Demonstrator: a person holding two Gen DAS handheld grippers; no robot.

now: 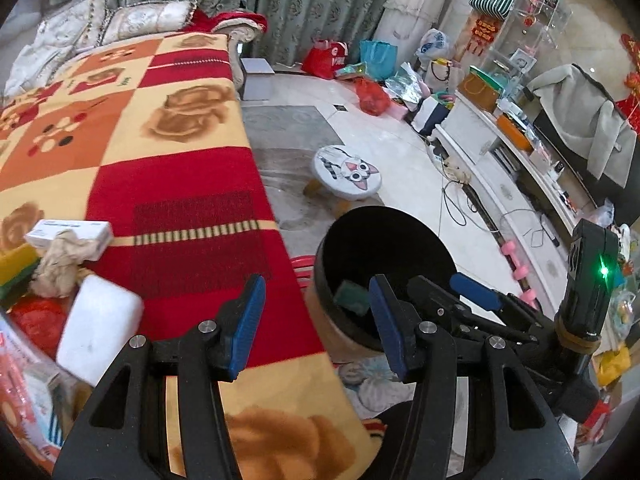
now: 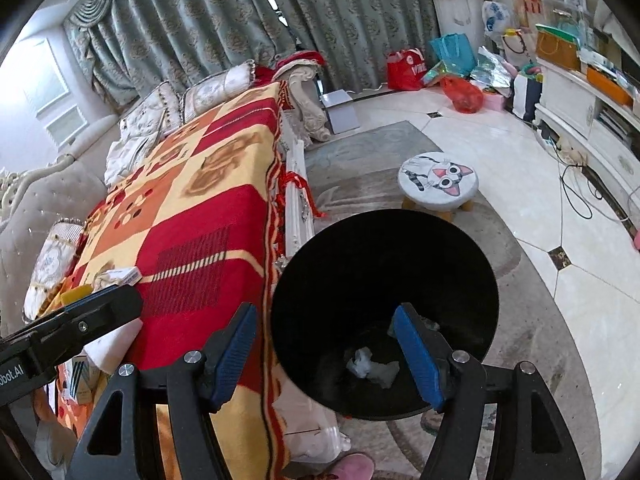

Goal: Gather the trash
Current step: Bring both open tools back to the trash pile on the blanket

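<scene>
A black trash bin [image 2: 384,308] stands on the floor beside the blanket-covered sofa; it also shows in the left wrist view [image 1: 380,252]. Crumpled white paper [image 2: 372,366] lies at its bottom, and a green sponge-like piece [image 1: 352,296] shows inside. My right gripper [image 2: 324,356] is open and empty, above the bin's near rim. My left gripper [image 1: 316,320] is open and empty over the blanket's edge, with the right gripper just to its right. On the blanket at left lie a crumpled tissue [image 1: 60,260], a white box [image 1: 68,236] and a white block [image 1: 100,320].
A red and yellow blanket [image 1: 168,152] covers the sofa. A cat-face stool [image 2: 438,182] stands on the rug beyond the bin. Bags [image 2: 460,92] lie by the curtain. A white TV cabinet [image 1: 500,168] with cables runs along the right. A pink slipper [image 2: 352,466] lies near the bin.
</scene>
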